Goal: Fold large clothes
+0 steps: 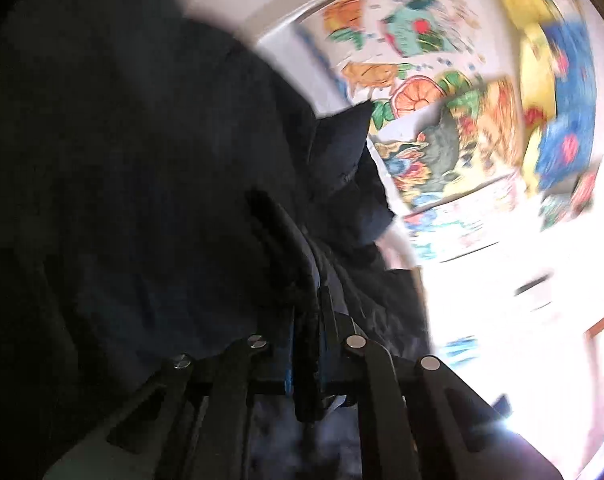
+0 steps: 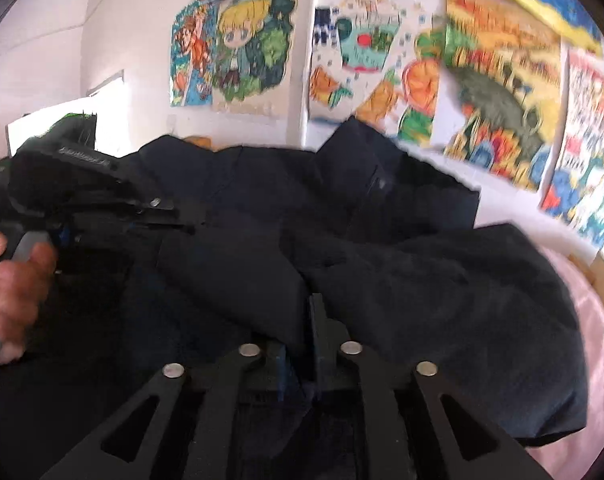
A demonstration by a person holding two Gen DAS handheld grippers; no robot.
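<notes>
A large dark navy garment (image 2: 381, 248) lies bunched on a pink sheet, its folds heaped toward the wall. My right gripper (image 2: 307, 312) is low at its near edge, jaws nearly together, with a fold of the cloth draped over one finger and caught between them. At the left a hand (image 2: 10, 280) holds my left gripper (image 2: 182, 220), whose tips are buried in the garment's left side. In the blurred left wrist view the garment (image 1: 142, 160) fills most of the picture, and the left gripper (image 1: 302, 264) is shut on a ridge of dark cloth.
Colourful drawings (image 2: 254, 48) cover the white wall just behind the garment and also show in the left wrist view (image 1: 421, 80). The pink sheet (image 2: 589, 320) is bare to the right, bordered by a wooden edge (image 2: 597, 276). A bright white wall (image 2: 42, 60) stands at the left.
</notes>
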